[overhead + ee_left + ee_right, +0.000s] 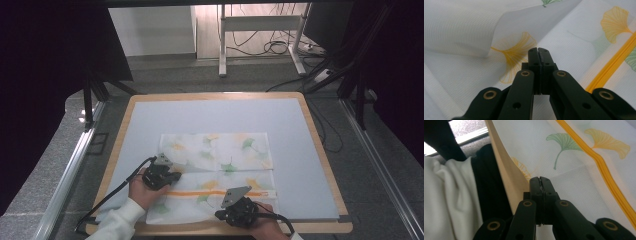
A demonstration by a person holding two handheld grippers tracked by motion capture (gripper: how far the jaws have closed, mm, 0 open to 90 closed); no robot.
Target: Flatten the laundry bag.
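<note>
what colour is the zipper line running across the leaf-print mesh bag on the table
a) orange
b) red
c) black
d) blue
a, an orange zipper runs across the near half of the white mesh bag printed with green and yellow leaves, and it shows as a bright orange strip in both gripper views.
</note>
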